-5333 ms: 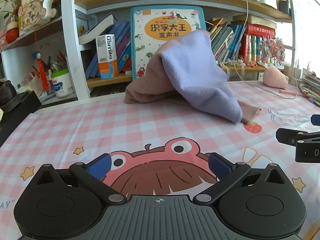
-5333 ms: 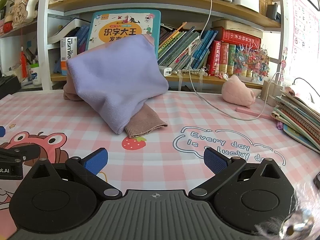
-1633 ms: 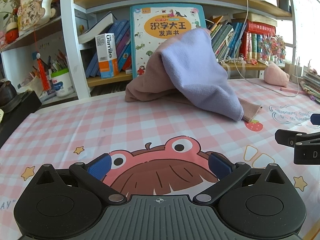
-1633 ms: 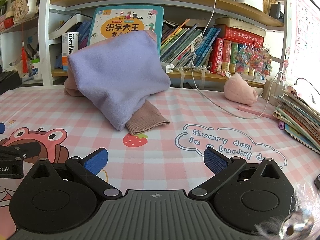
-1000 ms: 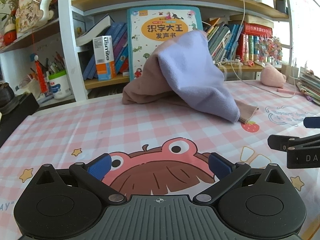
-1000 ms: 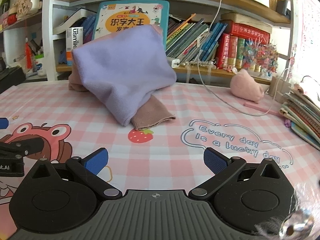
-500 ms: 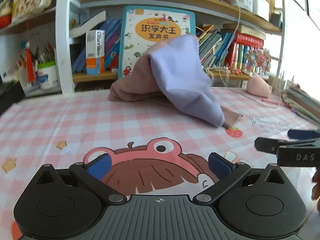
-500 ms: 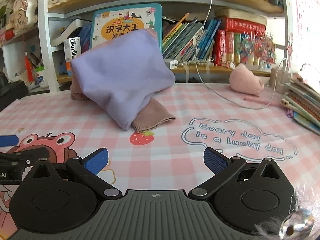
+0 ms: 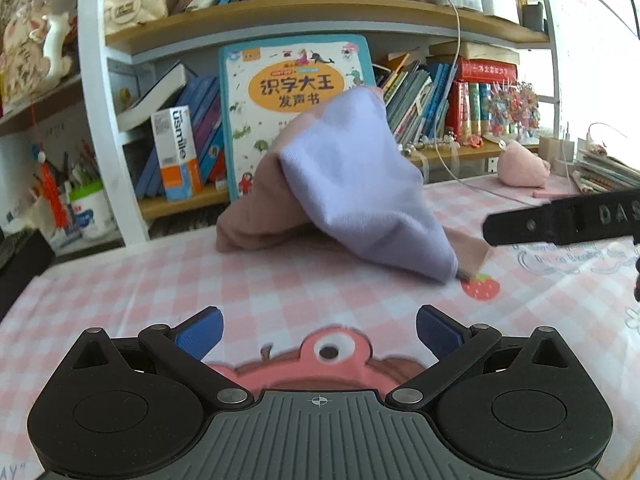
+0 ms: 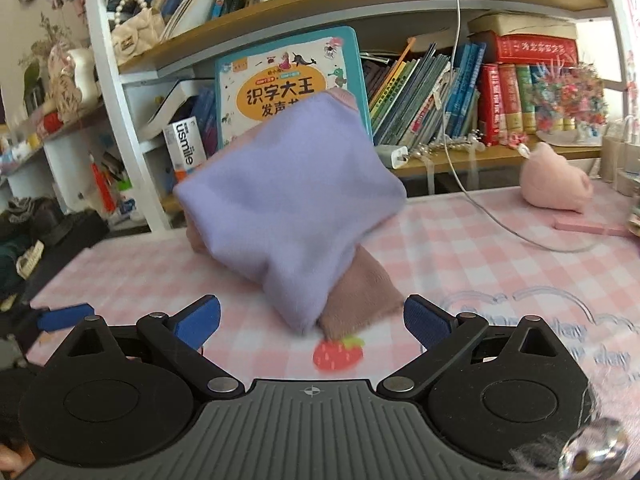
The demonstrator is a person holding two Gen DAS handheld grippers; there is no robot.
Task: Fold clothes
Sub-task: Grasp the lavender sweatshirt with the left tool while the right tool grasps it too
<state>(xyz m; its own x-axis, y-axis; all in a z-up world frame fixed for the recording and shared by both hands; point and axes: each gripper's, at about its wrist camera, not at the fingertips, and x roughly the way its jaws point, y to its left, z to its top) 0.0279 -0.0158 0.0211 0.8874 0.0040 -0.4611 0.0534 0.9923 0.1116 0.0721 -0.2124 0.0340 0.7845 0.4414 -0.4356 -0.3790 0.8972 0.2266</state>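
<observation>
A lilac garment (image 9: 360, 184) lies heaped over a dusty-pink garment (image 9: 256, 216) on the pink checked tablecloth (image 9: 160, 280), leaning against a picture book. My left gripper (image 9: 318, 334) is open and empty, short of the heap. My right gripper (image 10: 312, 318) is open and empty, its jaws either side of the low front corner of the lilac garment (image 10: 280, 208) and the pink cuff (image 10: 360, 292). One finger of the right gripper (image 9: 560, 220) shows in the left wrist view, right of the heap.
A bookshelf (image 9: 280, 20) with a teal picture book (image 9: 296, 92) stands right behind the clothes. A white cable (image 10: 500, 224) and a pink plush (image 10: 556, 184) lie on the right. A stack of books (image 9: 604, 172) sits at the far right edge.
Both grippers have moved forward towards the heap. The right gripper has risen and now has the low corner of the clothes between its open jaws. The clothes have not moved.
</observation>
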